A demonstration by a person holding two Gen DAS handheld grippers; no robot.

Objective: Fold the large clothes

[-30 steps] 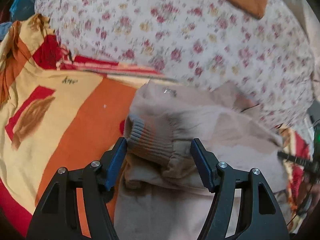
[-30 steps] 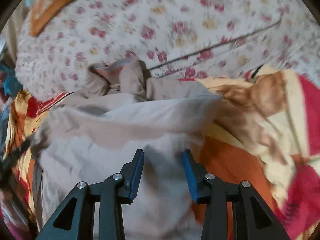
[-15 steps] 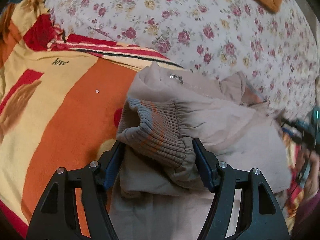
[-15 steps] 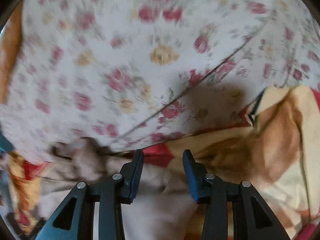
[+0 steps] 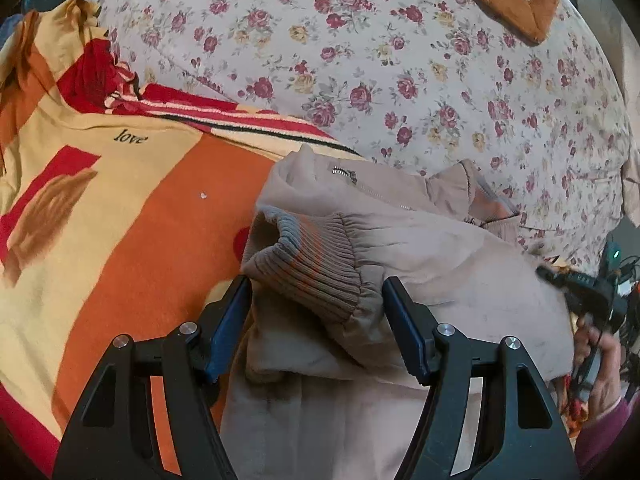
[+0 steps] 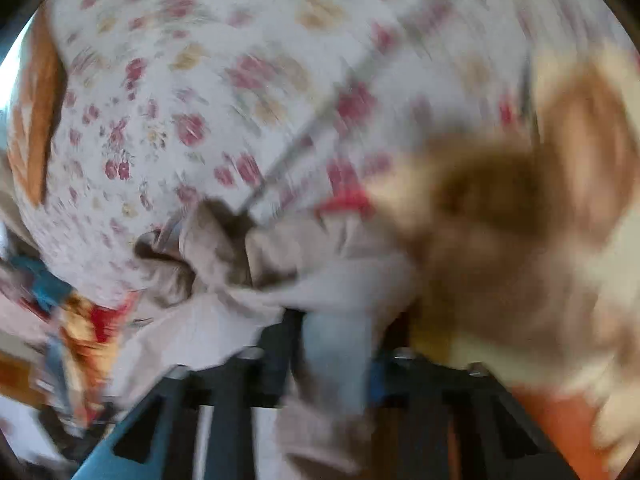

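A beige zip jacket [image 5: 440, 248] lies crumpled on a bed. Its ribbed sleeve cuff [image 5: 308, 268] sticks up between the wide-set fingers of my left gripper [image 5: 318, 304], and the bunched sleeve fills the gap from pad to pad. In the blurred right wrist view the jacket [image 6: 224, 252] lies against the flowered quilt. My right gripper [image 6: 332, 344] is closing, with a narrow fold of the beige cloth squeezed between its fingers. In the left wrist view the right gripper [image 5: 576, 292] shows at the jacket's far right edge, held by a hand [image 5: 600, 360].
The jacket rests on an orange, yellow and red blanket [image 5: 120, 220] printed with "love". Behind it bulges a white quilt with red roses [image 5: 400, 60]. An orange-brown cloth [image 5: 516, 0] lies on top of the quilt at the back right.
The right gripper swung from over the jacket's body toward the quilt, dropped back onto the jacket's edge and narrowed on a fold. The left gripper and the cuff have hardly moved.
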